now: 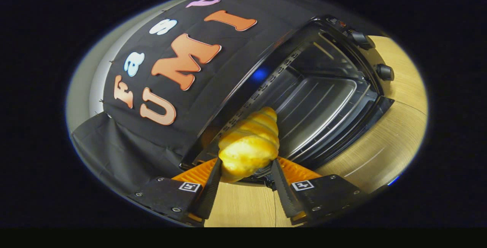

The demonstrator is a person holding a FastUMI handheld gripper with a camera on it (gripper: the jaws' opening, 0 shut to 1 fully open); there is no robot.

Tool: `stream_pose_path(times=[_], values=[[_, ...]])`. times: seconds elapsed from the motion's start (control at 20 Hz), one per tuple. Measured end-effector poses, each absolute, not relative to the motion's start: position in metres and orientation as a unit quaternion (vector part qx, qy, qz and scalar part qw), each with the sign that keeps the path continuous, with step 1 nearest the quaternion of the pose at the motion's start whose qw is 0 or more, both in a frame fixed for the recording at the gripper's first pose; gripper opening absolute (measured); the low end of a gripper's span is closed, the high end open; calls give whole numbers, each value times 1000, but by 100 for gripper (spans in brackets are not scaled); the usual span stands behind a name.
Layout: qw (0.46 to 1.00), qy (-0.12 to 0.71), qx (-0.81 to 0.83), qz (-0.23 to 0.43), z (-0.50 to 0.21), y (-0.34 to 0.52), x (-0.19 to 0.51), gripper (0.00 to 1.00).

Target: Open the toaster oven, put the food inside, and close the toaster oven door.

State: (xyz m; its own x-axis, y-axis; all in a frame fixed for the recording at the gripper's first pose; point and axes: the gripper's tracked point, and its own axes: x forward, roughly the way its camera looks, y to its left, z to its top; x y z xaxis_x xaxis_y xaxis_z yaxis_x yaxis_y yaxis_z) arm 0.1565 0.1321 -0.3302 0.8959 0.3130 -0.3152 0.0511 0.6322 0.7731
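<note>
Item one, the food: we record a croissant point(249, 147), golden yellow with a glossy crust. Its ridged segments run crosswise and taper to a browner tip that points toward the oven. The lower end is the palest and looks slightly overexposed, so we cannot make out its surface texture there.

Item two, the gripper point(246, 172): we find its two fingers closed partway, one pressing each flank of the croissant's lower half, so the pastry is held between them and lifted off the wooden table point(384, 149). The serrated inner edge of one finger point(279, 179) shows just beside the crust. The bottom of the croissant is hidden where it sinks between the fingers.

Item three, the toaster oven point(323, 88): we note a black housing standing on the table, its mouth open just beyond the croissant's tip. Inside we see a metal tray point(319, 107) with raised ribs and a perforated strip along the cavity's near wall. Two knobs point(385, 72) sit on the control panel at the far side. The view is strongly tilted and curved by the lens, so we cannot judge how level the oven stands.

Item four, the door point(243, 153): we believe it lies dropped open under the croissant, but the pastry and fingers cover most of it, and its handle cannot be made out. A blue glare spot on the oven's side obscures a small patch.
</note>
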Motion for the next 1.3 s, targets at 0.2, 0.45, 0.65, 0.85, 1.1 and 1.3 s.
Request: stream_pose_path(times=[0.2, 0.45, 0.65, 0.85, 1.1, 1.3], values=[[878, 200, 428, 74, -324, 132, 162, 88], [888, 197, 408, 76, -315, 130, 147, 97], [904, 192, 373, 80, -296, 117, 106, 97], [934, 191, 296, 63, -286, 93, 72, 98], [964, 228, 130, 35, -304, 59, 24, 98], [964, 259, 66, 9, -330, 33, -14, 98]])
